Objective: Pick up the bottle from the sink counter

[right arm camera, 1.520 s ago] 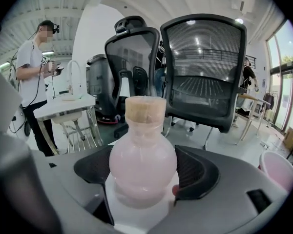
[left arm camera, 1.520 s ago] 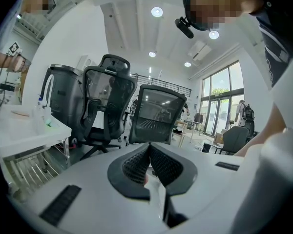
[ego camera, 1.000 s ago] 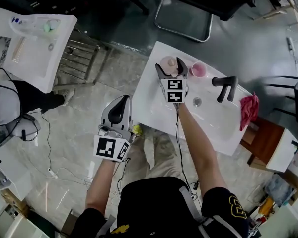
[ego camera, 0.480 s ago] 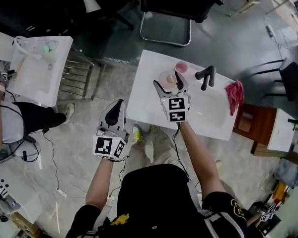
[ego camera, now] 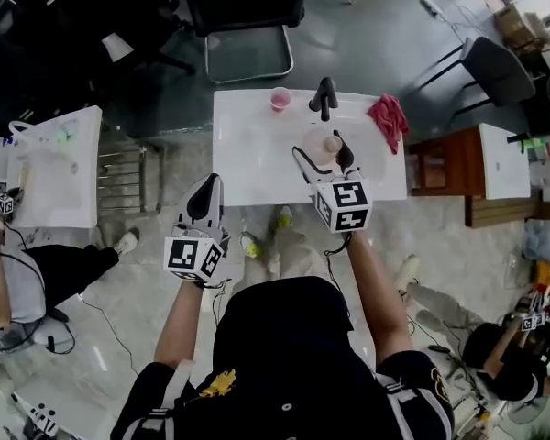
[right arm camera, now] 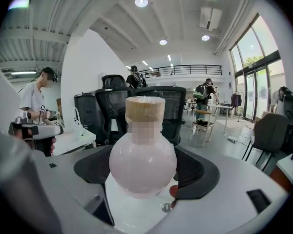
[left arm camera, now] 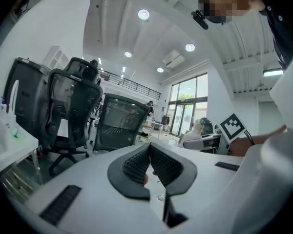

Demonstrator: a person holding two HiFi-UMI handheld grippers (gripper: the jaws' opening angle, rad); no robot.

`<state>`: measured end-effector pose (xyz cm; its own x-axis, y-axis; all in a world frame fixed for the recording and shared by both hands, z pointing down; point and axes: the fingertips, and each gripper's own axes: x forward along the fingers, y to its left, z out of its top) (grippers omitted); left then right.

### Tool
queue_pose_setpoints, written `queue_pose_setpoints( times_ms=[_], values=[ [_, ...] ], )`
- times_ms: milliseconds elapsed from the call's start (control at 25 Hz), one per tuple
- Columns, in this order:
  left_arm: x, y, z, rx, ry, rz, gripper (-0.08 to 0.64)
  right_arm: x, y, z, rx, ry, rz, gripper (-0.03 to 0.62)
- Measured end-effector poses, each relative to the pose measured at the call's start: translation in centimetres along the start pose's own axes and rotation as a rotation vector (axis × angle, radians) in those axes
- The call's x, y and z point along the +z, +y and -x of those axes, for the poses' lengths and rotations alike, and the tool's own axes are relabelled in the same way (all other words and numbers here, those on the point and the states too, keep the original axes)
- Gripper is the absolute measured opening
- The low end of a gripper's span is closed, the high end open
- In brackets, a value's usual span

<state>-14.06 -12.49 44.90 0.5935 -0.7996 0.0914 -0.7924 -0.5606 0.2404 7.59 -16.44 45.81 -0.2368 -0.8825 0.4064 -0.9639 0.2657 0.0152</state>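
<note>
A round pale-pink bottle (ego camera: 325, 143) with a tan cap sits between the jaws of my right gripper (ego camera: 319, 154), over the white sink counter (ego camera: 257, 163) in front of the tap. In the right gripper view the bottle (right arm camera: 142, 162) fills the gap, with both pads against its sides, so the right gripper (right arm camera: 146, 173) is shut on it. My left gripper (ego camera: 207, 187) hangs off the counter's front left edge over the floor. In its own view the left gripper (left arm camera: 149, 156) is shut, with nothing held.
A pink cup (ego camera: 280, 97) and a black tap (ego camera: 324, 94) stand at the counter's back edge, a red cloth (ego camera: 388, 117) at its right end. A brown cabinet (ego camera: 440, 168) is to the right, an office chair (ego camera: 247, 26) behind, another white table (ego camera: 50, 168) to the left.
The bottle has come away from the back edge beside the pink cup, to in front of the tap, in my right gripper. The head view has swung round. The left gripper stays shut.
</note>
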Motion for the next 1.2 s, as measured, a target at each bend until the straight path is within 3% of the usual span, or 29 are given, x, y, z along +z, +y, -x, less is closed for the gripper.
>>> queue_pose_setpoints(
  times_ms=[240,440,840,1200],
  values=[
    [0.9,-5.6,-1.4,-0.116,-0.012,-0.015,0.018,0.8,-3.3,8.4,-0.069,-0.014,-0.015,0.413],
    [1.5,-11.3,-2.6,-0.152,-0.037,-0.032,0.018,0.9,-6.1,14.2,-0.068,-0.033,-0.005,0.413],
    [2.6,-21.7,-3.0,-0.028,-0.088,-0.090,0.018,-0.4,-12.4,22.6,0.034,-0.052,0.047,0.413],
    [3.5,-25.3,-3.3,-0.038,-0.089,-0.149,0.018,0.1,-14.2,24.2,0.063,-0.093,0.009,0.413]
  ],
)
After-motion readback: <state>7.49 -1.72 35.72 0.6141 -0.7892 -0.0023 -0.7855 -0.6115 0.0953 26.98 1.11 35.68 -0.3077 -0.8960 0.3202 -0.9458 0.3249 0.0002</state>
